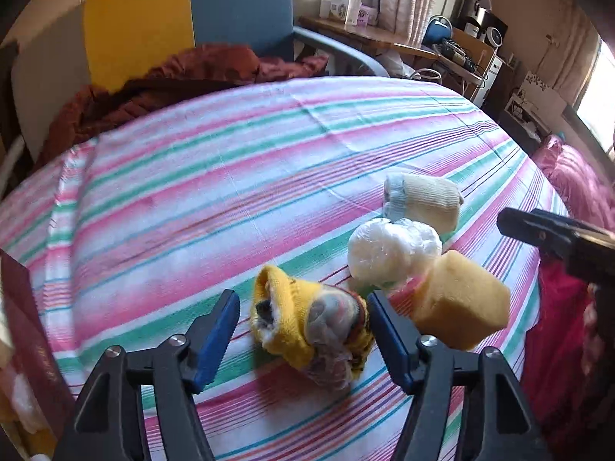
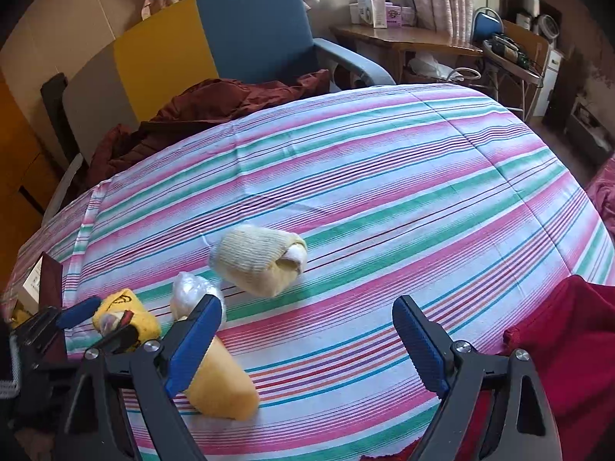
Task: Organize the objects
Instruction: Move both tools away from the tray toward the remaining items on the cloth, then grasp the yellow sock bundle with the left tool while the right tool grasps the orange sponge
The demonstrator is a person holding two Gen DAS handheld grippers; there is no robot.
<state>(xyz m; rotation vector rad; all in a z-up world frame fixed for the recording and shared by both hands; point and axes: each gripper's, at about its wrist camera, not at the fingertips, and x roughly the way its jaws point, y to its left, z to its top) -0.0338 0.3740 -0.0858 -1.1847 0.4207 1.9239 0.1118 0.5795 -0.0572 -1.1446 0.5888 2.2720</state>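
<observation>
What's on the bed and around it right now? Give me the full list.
yellow rolled sock: 1, yellow with grey, between the left gripper's fingers.
white bundle: 1, white, just beyond the yellow sock.
yellow sponge block: 1, yellow, right of the white bundle.
cream rolled sock: 1, cream, farthest out on the bed.
striped bedspread: 1, pink, green, white.
red cloth: 1, red, bed's right edge.
maroon blanket: 1, far side.
blue armchair: 1, behind bed.
left gripper: open around the yellow sock.
right gripper: open, nothing between its fingers.
</observation>
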